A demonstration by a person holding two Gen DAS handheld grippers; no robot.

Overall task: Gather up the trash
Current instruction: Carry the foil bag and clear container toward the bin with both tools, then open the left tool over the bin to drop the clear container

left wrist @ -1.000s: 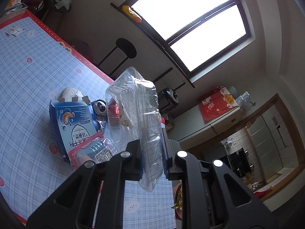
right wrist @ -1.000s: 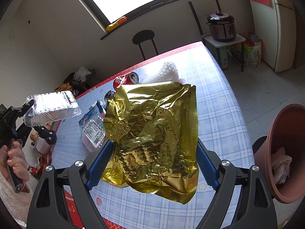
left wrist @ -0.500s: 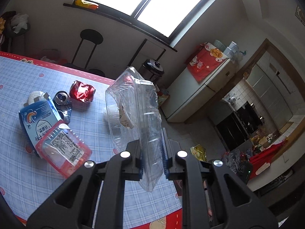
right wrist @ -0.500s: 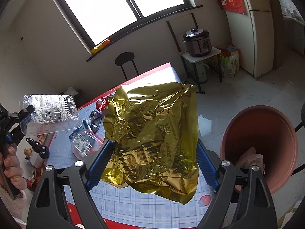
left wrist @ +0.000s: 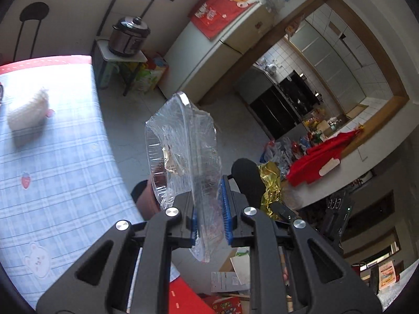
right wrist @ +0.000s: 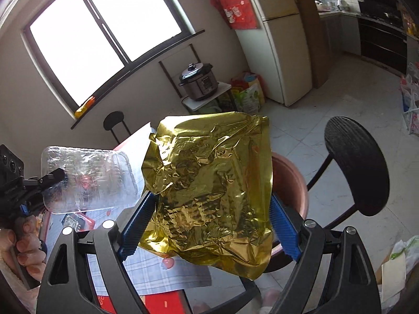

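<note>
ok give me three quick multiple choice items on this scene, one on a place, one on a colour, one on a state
1. Where is the cooker?
A. on a small stand below the window
B. on the fridge
C. in the bin

2. What colour is the bag in the right gripper?
A. gold
B. blue
C. white

3. What is the left gripper doing?
A. hanging open
B. shut on a clear tray
C. shut on a can

Key: 1 A, it sits on the stand; 2 A, shiny gold foil; 3 B, the pads pinch the tray's edge.
</note>
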